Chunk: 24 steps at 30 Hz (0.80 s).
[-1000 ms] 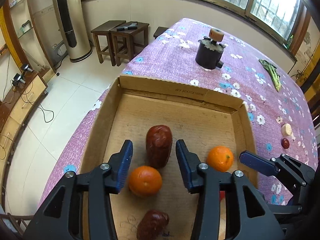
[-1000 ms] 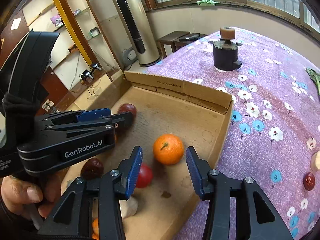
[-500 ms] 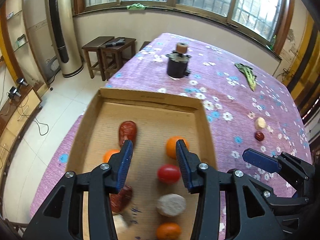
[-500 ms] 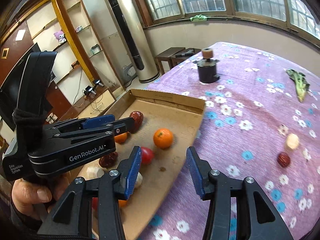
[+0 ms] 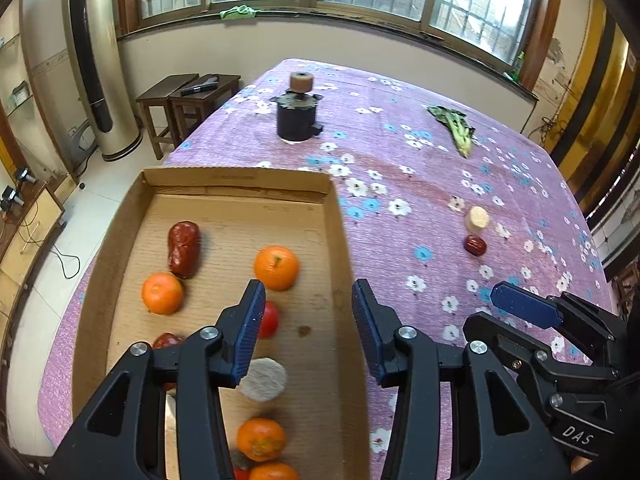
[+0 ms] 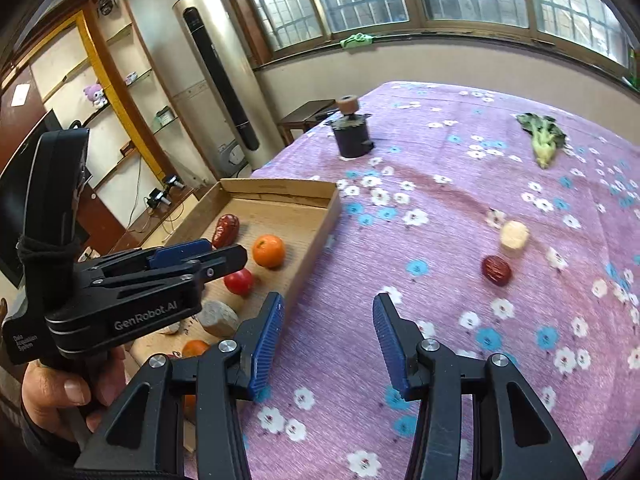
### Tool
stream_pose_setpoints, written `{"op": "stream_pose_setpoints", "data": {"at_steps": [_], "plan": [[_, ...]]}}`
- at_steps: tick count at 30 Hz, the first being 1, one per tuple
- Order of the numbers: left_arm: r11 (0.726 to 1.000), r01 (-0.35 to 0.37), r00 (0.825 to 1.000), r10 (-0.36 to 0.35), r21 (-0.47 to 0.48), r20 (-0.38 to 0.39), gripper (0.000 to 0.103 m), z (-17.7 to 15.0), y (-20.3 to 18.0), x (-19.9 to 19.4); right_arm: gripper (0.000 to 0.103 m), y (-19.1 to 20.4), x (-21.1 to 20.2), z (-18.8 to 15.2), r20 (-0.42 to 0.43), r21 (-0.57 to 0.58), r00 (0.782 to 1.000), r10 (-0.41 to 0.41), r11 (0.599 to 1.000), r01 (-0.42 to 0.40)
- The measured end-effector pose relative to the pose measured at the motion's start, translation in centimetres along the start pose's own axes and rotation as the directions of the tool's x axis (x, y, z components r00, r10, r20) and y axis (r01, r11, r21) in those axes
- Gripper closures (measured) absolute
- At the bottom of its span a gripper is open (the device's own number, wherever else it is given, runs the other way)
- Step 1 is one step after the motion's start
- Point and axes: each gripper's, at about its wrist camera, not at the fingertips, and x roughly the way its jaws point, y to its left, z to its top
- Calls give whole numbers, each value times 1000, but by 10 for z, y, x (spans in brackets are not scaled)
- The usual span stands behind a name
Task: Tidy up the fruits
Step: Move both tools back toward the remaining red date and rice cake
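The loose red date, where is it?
In the right wrist view, the red date lies on the purple tablecloth, right of the cardboard tray, beside the pale round piece.

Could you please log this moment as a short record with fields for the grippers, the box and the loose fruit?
left gripper: open, empty, over the box's right side
right gripper: open, empty, over the cloth beside the box
cardboard box: holds oranges, red dates, a red fruit and pale pieces
outside box: red date and pale piece, close together on the tablecloth
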Motion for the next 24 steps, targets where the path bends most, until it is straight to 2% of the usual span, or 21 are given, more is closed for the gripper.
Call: {"op": "stream_pose_setpoints", "data": {"at_steps": [2, 12, 24], "plan": [[1000, -1, 1000, 1, 12, 9, 47, -1, -6, -3, 55, -6, -5, -2, 4, 10, 1000, -3, 1000, 3], [997, 32, 999, -33, 72, 16, 47, -4, -38, -11, 55, -38, -25, -15, 19, 55, 999, -48, 997, 47], [988, 96, 995, -94, 119, -17, 47, -14, -80, -6, 55, -85, -44, -34, 23, 137, 993, -116, 984, 112]]}}
